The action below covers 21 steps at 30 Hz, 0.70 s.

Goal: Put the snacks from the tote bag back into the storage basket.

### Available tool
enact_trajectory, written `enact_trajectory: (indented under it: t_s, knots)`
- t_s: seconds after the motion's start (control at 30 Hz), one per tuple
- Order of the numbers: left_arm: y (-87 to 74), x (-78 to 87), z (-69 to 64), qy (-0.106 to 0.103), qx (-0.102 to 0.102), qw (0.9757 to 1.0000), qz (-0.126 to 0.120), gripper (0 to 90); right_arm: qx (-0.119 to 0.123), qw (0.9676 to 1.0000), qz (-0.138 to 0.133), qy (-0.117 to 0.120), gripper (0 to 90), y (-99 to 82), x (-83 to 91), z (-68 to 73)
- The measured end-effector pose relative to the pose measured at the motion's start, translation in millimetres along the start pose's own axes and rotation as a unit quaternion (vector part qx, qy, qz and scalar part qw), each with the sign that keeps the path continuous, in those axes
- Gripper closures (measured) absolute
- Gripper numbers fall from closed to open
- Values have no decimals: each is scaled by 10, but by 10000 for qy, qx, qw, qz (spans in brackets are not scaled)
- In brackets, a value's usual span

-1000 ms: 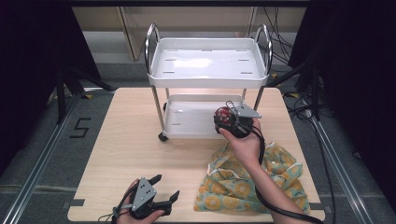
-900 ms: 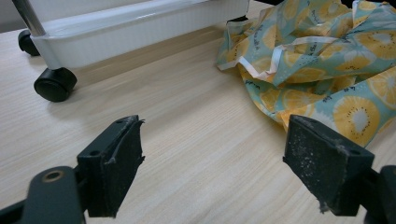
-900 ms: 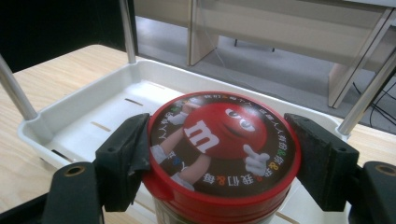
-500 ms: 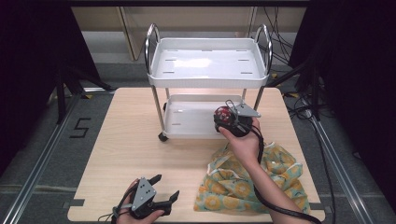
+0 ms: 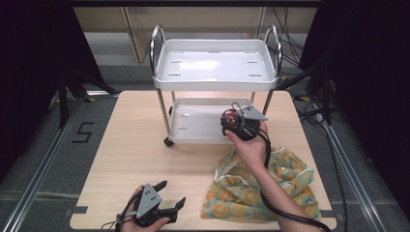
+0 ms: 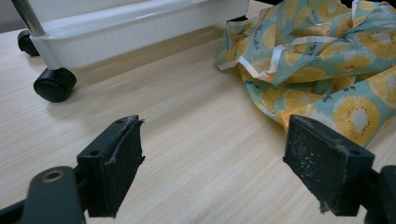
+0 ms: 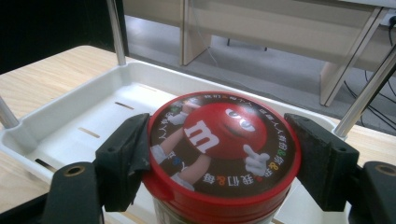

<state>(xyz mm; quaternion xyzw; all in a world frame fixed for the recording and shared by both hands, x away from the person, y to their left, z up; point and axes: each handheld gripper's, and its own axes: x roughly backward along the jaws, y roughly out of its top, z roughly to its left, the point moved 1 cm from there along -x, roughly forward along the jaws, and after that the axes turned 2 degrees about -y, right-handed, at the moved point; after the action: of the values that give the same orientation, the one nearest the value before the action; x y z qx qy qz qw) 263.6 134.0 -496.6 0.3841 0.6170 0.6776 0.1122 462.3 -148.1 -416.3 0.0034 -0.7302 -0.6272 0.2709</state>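
The right gripper (image 7: 219, 154) had its jaws clamped on the red-lidded candy jar (image 7: 222, 140), held over the cart's lower shelf (image 5: 193, 123). It was not put down yet. The left gripper (image 5: 169, 193) waited, jaws apart, above the surface (image 5: 135, 145).

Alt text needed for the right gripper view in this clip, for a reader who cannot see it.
The right tool grips a red-lidded candy jar by its lid, one black jaw on each side, above the lower tray of a white cart. A cartoon red candy figure is printed on the lid, and a light wooden table lies beyond.
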Motion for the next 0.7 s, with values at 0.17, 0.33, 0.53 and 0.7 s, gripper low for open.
enact_trajectory:
  t_s: [0.17, 0.33, 0.53, 0.7]
  knots:
    - [0, 0, 1, 2, 3, 10000, -3, 185, -12, 10000, -4, -94, 268, -6, -31, -13]
    - [0, 0, 0, 4, -1, 10000, 0, 185, -39, 9998, 37, -185, 268, -9, -39, -19]
    - [1, -4, 3, 1, -19, 10000, -19, 185, 89, 9998, -36, -184, 268, -10, -76, -45]
    - [-1, -3, 1, -10, -9, 10000, 3, 185, 186, 9996, -50, -220, 268, -15, -103, -67]
